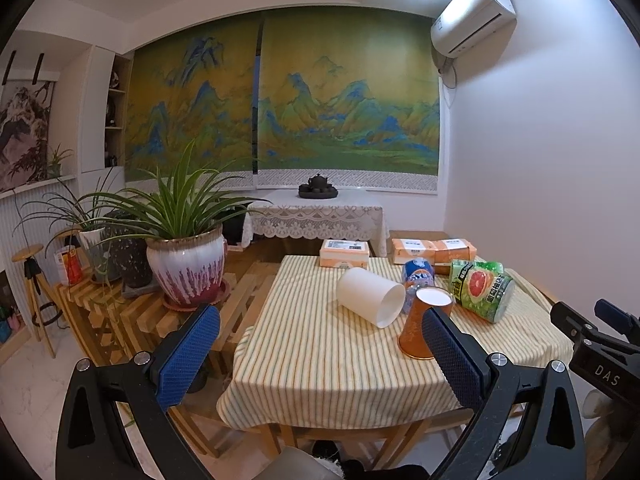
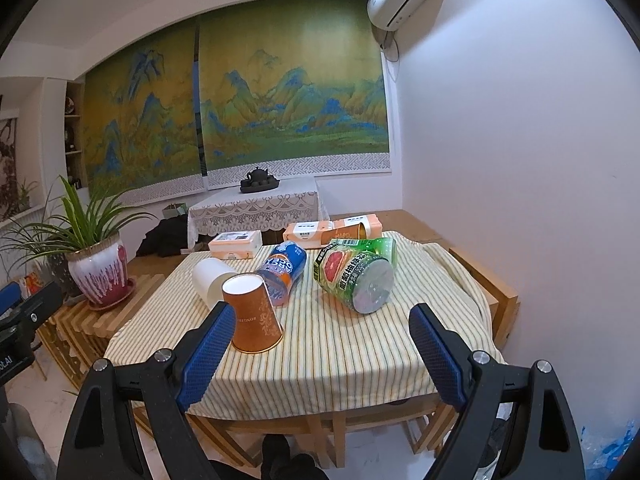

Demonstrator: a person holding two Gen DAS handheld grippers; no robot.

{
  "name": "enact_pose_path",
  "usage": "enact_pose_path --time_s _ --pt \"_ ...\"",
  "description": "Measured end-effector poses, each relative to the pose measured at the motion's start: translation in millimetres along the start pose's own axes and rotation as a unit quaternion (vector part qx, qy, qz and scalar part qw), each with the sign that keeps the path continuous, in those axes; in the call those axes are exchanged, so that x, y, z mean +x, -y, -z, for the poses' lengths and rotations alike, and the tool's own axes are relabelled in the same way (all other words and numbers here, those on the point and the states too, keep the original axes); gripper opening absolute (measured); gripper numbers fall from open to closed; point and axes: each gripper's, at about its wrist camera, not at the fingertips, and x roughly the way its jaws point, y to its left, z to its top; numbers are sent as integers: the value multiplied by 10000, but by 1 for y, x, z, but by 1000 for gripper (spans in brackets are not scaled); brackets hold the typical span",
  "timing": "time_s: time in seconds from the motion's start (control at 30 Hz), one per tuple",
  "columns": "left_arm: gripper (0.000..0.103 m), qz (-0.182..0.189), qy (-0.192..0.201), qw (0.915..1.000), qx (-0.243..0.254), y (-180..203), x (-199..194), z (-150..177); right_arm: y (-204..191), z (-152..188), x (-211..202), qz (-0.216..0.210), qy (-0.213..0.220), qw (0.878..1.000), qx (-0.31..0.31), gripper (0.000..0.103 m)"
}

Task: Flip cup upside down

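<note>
Cup: orange paper cup (image 2: 251,312) stands rim-down on the striped worktop (image 2: 340,352), beside a white cup (image 1: 370,297) lying sideways.
Tongs: left tongs (image 1: 316,354) and right tongs (image 2: 320,354) both spread wide, empty.
Progress: flip looks done.

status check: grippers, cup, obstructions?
Both hand-held grippers, left and right, open, empty. Orange cup upside down on tablecloth. White cup on its side behind.

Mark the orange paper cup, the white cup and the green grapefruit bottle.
orange paper cup (image 2: 253,314), right wrist view, side wall.
white cup (image 1: 366,292), left wrist view, side wall.
green grapefruit bottle (image 2: 346,270), right wrist view, label.
</note>
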Motion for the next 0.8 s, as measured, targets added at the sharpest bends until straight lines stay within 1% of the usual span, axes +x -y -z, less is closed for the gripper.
enact_pose_path --time_s 0.47,0.8 --pt "102 11 -35 10000 -80 -3 2 -2 2 -1 -2 -4 10 10000 -8 86" --pt "102 18 -36 10000 -43 -4 2 -2 2 -1 -2 2 38 10000 -32 86"
